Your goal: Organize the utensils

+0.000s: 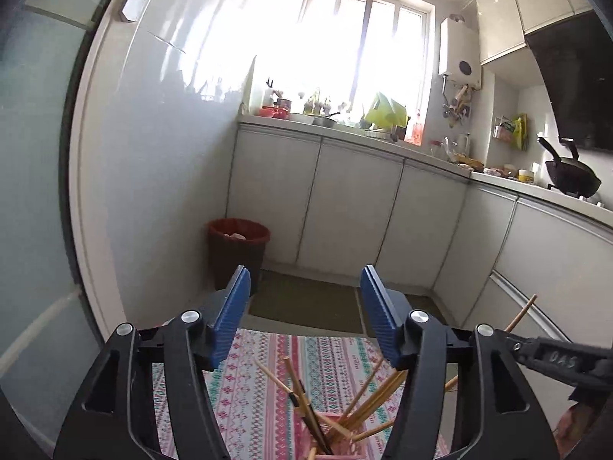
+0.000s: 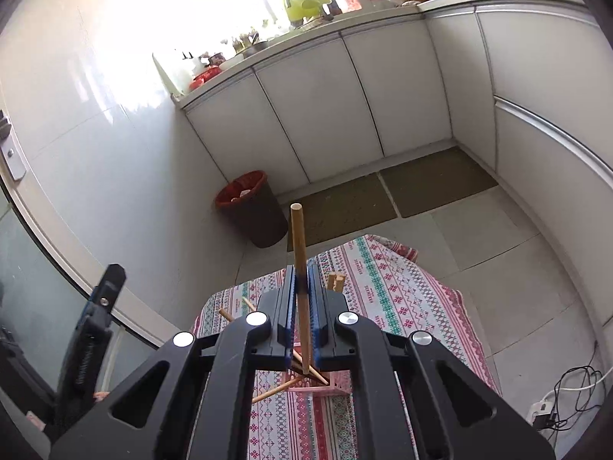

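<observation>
A pink slotted holder (image 1: 346, 442) stands on the patterned tablecloth (image 1: 264, 391) and holds several wooden chopsticks (image 1: 367, 402) that splay outward. My left gripper (image 1: 304, 306) is open and empty above the holder. My right gripper (image 2: 302, 287) is shut on a single wooden chopstick (image 2: 298, 237), held roughly upright with its lower end over the pink holder (image 2: 325, 385). Part of the right gripper and its chopstick (image 1: 523, 312) show at the right edge of the left wrist view.
A dark bin with a red liner (image 1: 237, 253) stands on the floor by the wall. White cabinets (image 1: 356, 203) and a cluttered counter run behind. Brown mats (image 2: 387, 195) lie on the tiled floor. Cables and a power strip (image 2: 551, 406) lie at right.
</observation>
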Demonstrator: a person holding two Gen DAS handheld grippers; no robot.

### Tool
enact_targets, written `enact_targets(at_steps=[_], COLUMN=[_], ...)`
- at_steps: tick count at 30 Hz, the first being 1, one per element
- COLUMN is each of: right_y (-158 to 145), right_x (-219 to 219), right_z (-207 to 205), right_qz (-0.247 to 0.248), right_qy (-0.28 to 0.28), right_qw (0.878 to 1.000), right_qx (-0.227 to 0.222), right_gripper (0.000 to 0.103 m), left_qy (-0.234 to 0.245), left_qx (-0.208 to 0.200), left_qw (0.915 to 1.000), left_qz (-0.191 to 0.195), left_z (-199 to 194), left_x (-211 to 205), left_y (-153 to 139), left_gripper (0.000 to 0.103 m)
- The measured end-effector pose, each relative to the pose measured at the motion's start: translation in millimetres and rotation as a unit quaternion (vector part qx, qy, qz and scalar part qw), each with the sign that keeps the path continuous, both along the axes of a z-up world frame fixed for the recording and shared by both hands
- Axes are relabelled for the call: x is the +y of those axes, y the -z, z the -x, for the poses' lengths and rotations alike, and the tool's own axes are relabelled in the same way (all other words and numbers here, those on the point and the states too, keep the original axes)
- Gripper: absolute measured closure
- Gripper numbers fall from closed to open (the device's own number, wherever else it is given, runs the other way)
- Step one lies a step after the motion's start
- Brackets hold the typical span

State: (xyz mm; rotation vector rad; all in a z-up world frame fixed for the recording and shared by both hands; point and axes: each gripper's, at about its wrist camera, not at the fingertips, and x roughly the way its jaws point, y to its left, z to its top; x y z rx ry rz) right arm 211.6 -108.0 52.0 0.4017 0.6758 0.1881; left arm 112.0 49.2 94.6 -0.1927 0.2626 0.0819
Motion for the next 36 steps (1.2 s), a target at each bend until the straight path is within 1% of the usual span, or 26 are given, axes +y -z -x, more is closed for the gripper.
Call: enact_targets(at_steps=[2,4,6,7,8,11,14,16,17,18,19,20,21,22,23,25,27,28,29,30,31,32,33,35,36], right_y=[12,23,34,36,36,25,14,8,6,4,4,4,5,8,10,17,23,28,31,35,36,38,40,43,45], right_x=[12,21,27,28,27,26,22,19,16,12,10,6,1,-4,-8,-17,-24,-27,-30,-34,-36,-38,-40,-43,-43], right_z=[-9,-16,-20,-21,-22,-14,-3,4,8,12,13,15,17,17,17,14,9,4,1,-3,-6,-8,-11,-14,-15], right_qz=[0.005,0.012,0.018,0.016,0.012,0.015,0.013,0.011,0.009,0.005,0.0,-0.006,-0.013,-0.02,-0.026,-0.038,-0.044,-0.046,-0.048,-0.048,-0.044,-0.037,-0.025,-0.012,-0.008], right_qy=[-0.005,-0.01,-0.014,-0.015,-0.015,-0.013,-0.01,-0.009,-0.008,-0.007,-0.006,-0.005,-0.005,-0.006,-0.007,-0.003,0.002,0.005,0.008,0.013,0.016,0.021,0.028,0.034,0.036], right_qw=[1.0,1.0,1.0,1.0,1.0,1.0,1.0,0.999,0.999,1.0,1.0,1.0,1.0,1.0,1.0,0.999,0.999,0.998,0.998,0.998,0.998,0.998,0.998,0.998,0.998], right_qx=[0.002,-0.004,-0.002,0.004,0.008,-0.01,-0.024,-0.029,-0.03,-0.029,-0.028,-0.025,-0.019,-0.011,-0.005,0.01,0.023,0.031,0.036,0.041,0.044,0.045,0.045,0.043,0.044], right_gripper=[0.096,0.092,0.091,0.086,0.084,0.084,0.084,0.081,0.079,0.074,0.069,0.067,0.065,0.063,0.062,0.061,0.06,0.06,0.06,0.06,0.06,0.06,0.06,0.056,0.052], left_qy=[-0.003,-0.007,-0.011,-0.014,-0.015,-0.018,-0.02,-0.021,-0.019,-0.013,-0.002,0.012,0.03,0.037,0.038,0.043,0.058,0.067,0.066,0.061,0.062,0.062,0.06,0.064,0.067], left_qx=[0.006,0.008,0.009,0.008,0.006,0.005,0.012,0.029,0.051,0.074,0.105,0.14,0.191,0.227,0.27,0.32,0.364,0.378,0.388,0.396,0.4,0.405,0.406,0.396,0.392], left_qw=[1.0,0.9999,0.9999,0.9999,0.9999,0.9998,0.9997,0.9991,0.9976,0.995,0.989,0.9791,0.9586,0.9395,0.9133,0.879,0.8411,0.8208,0.8034,0.782,0.7652,0.7503,0.7387,0.7183,0.7082], left_qz=[0.001,-0.002,-0.001,0.0,-0.001,-0.003,0.002,0.022,0.043,0.066,0.104,0.147,0.209,0.254,0.303,0.351,0.396,0.423,0.447,0.477,0.5,0.519,0.535,0.569,0.583], left_z=[-1,0,3,5,7,10,8,1,-6,-15,-25,-37,-55,-67,-83,-104,-127,-135,-141,-148,-156,-163,-167,-176,-180], left_x=[6,10,16,19,21,24,26,35,44,52,65,78,96,108,123,136,141,142,145,146,146,144,141,138,135], left_y=[2,2,2,1,0,-1,0,2,5,9,17,28,48,67,95,136,182,201,217,237,254,268,279,296,304], left_gripper=[0.046,0.045,0.04,0.039,0.039,0.039,0.038,0.036,0.03,0.028,0.028,0.028,0.028,0.028,0.029,0.031,0.031,0.032,0.033,0.033,0.033,0.033,0.033,0.034,0.034])
